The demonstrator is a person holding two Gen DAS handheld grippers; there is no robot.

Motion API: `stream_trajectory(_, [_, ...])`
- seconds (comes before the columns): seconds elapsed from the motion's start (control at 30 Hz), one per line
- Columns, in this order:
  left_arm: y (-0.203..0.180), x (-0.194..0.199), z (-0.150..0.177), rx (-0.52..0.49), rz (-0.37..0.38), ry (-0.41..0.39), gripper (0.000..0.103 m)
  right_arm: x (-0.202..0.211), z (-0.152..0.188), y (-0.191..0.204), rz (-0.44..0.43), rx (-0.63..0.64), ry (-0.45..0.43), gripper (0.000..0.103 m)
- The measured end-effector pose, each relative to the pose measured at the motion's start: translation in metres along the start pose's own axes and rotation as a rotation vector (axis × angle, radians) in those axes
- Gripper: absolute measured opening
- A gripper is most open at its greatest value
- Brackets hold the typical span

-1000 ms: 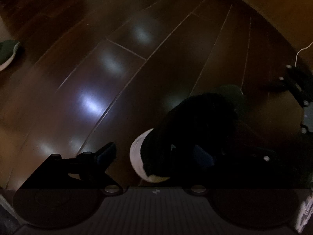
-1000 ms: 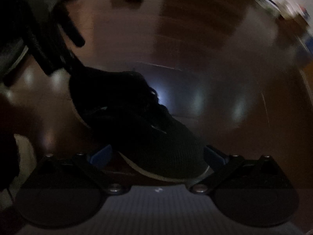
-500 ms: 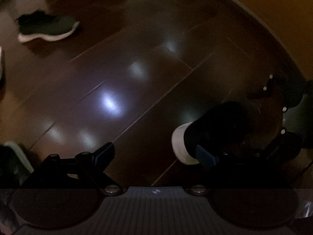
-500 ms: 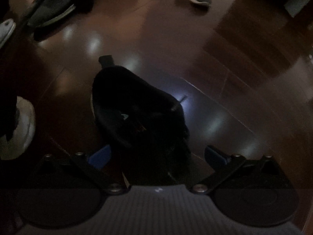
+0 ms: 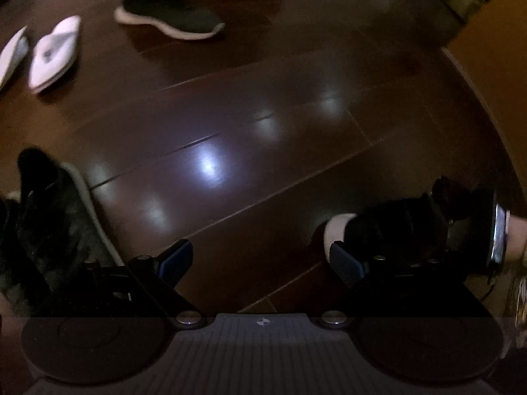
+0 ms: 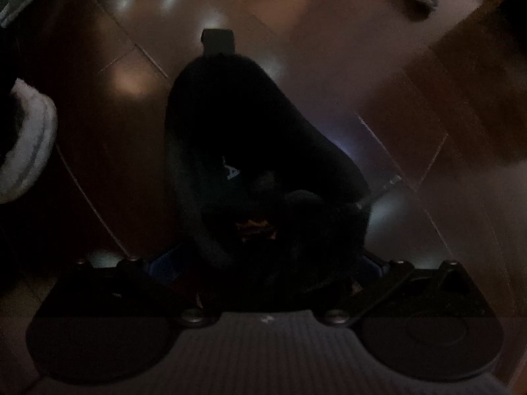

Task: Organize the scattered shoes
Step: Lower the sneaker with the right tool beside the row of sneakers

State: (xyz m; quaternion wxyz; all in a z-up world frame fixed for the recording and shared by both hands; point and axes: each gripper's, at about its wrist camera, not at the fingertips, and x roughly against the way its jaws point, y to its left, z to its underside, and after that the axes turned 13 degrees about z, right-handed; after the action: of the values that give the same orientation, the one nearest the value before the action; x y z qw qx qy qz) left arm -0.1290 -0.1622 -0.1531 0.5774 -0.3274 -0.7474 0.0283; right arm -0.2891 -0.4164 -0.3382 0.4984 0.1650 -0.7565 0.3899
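Observation:
In the right wrist view a black sneaker (image 6: 250, 151) lies on the dark wood floor with its heel tab pointing away. Its front part sits between the wide-spread fingers of my right gripper (image 6: 268, 263), which stands open around it. The left wrist view shows the same black sneaker (image 5: 388, 230), white toe cap facing in, just outside the right finger (image 5: 346, 263) of my left gripper (image 5: 260, 261). That gripper is open with only bare floor between its fingers. A hand holding the other gripper (image 5: 497, 240) is at the right edge.
A dark green sneaker with a white sole (image 5: 168, 16) and a pair of white slippers (image 5: 52, 52) lie farther off. Another dark shoe (image 5: 52, 227) lies by the left finger. A light-soled shoe (image 6: 26, 148) is at the left of the right view. A wall (image 5: 494, 49) stands at right.
The left gripper has swung away from the black sneaker, which slid from between its fingers to outside the right one. The right gripper turned and came closer over the sneaker.

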Motion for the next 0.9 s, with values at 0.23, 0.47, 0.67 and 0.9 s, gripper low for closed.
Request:
stream_trajectory(0.23, [0.0, 0.002, -0.001, 0.018, -0.014, -0.001, 0.093, -0.002, -0.006, 0.007, 0.002, -0.032, 0.052, 0.094])
stream_trajectory(0.47, [0.005, 0.003, 0.0, 0.044, -0.018, -0.001, 0.093, 0.0, -0.011, 0.008, 0.004, -0.106, 0.08, 0.089])
stream_trajectory(0.67, [0.011, 0.009, -0.005, 0.086, -0.07, -0.029, 0.093, -0.001, -0.024, 0.007, 0.002, -0.214, 0.103, 0.086])
stream_trajectory(0.9, [0.017, 0.021, -0.011, 0.103, -0.137, -0.079, 0.093, -0.013, -0.068, -0.013, -0.012, -0.436, 0.145, 0.085])
